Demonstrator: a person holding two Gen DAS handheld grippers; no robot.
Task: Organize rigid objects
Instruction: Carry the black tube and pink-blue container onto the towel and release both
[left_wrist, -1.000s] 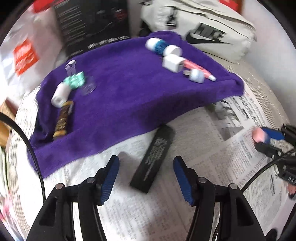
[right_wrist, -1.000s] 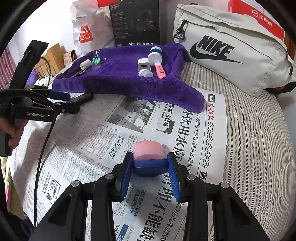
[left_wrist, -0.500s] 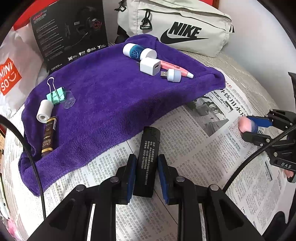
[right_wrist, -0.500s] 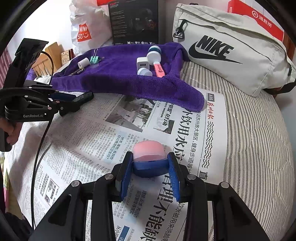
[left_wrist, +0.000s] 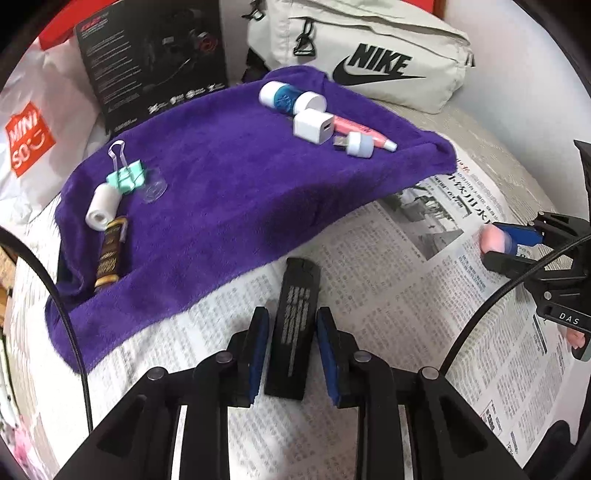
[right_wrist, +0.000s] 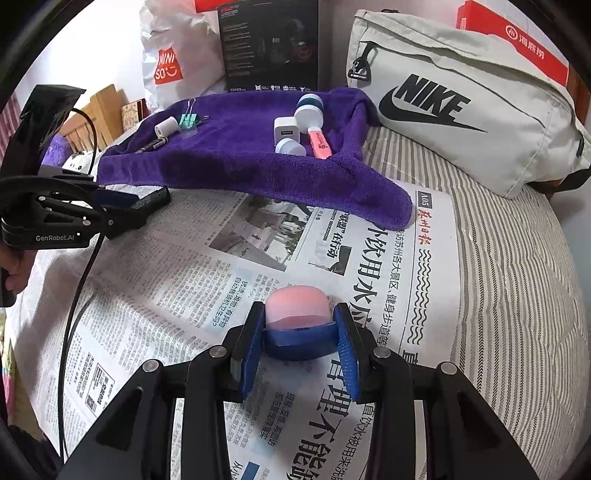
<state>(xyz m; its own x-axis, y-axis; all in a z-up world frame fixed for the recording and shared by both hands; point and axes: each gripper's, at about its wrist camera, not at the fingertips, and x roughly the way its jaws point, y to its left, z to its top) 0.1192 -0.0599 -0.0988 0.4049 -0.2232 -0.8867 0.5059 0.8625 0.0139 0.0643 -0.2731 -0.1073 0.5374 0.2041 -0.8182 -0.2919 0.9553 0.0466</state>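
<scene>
My left gripper (left_wrist: 291, 332) is shut on a flat black bar with white print (left_wrist: 294, 314), over the newspaper (left_wrist: 388, 295) just in front of the purple towel (left_wrist: 229, 199). My right gripper (right_wrist: 300, 332) is shut on a pink-and-blue capped container (right_wrist: 297, 321), held over the newspaper (right_wrist: 258, 266). On the towel (right_wrist: 240, 162) lie a white charger cube (left_wrist: 313, 124), a blue-and-white bottle (left_wrist: 291, 99), a pink highlighter (left_wrist: 360, 133), a small white USB plug (left_wrist: 356, 144), a green binder clip (left_wrist: 127, 177), a white roll (left_wrist: 101, 206) and a brown tube (left_wrist: 109, 258).
A grey Nike bag (right_wrist: 461, 110) lies at the back right on the striped bedding (right_wrist: 517, 277). A black box (left_wrist: 155, 55) and a white Miniso bag (left_wrist: 26, 140) stand behind the towel. The left gripper's cable (right_wrist: 79, 277) trails over the newspaper.
My left gripper closed on the black bar a second ago and has since moved closer to the towel with it. My right gripper holds the pink-and-blue container almost still.
</scene>
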